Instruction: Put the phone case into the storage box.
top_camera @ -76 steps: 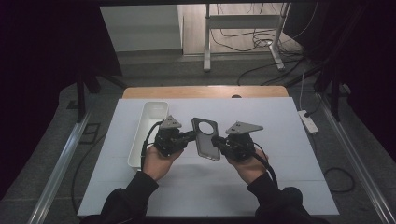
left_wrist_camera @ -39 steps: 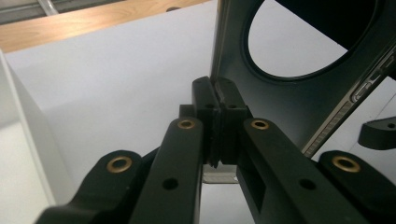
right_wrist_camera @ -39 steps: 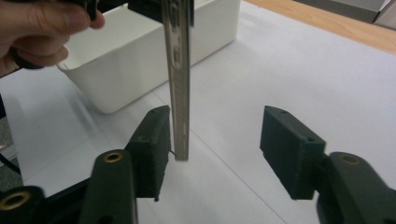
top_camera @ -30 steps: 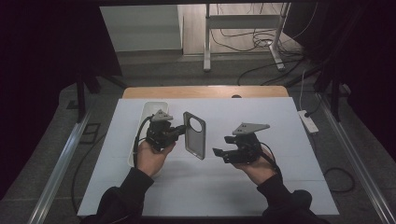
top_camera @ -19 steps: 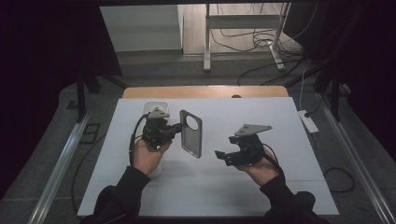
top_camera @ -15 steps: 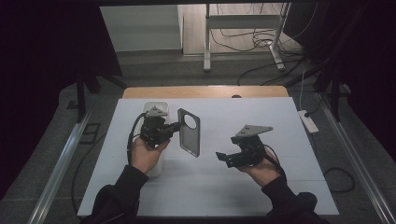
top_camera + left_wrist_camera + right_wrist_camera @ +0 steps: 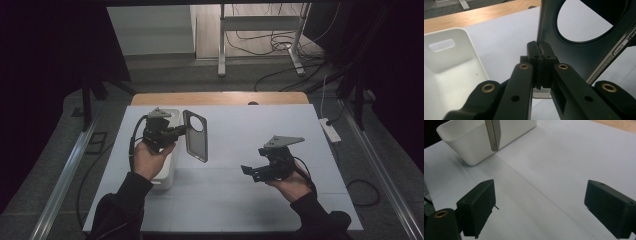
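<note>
Bright, evenly lit white table (image 7: 300, 130), dark surroundings, sharp focus.

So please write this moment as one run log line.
left gripper: shut on phone case, above table | right gripper: open, jaws just opened, nothing between | white bin: beside case

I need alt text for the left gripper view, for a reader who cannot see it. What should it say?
The left gripper, jaws shut, pinches the edge of a dark phone case with a large round camera hole, held upright above the white table. A white bin stands at the left, and a strip of wooden tabletop runs behind.
</note>
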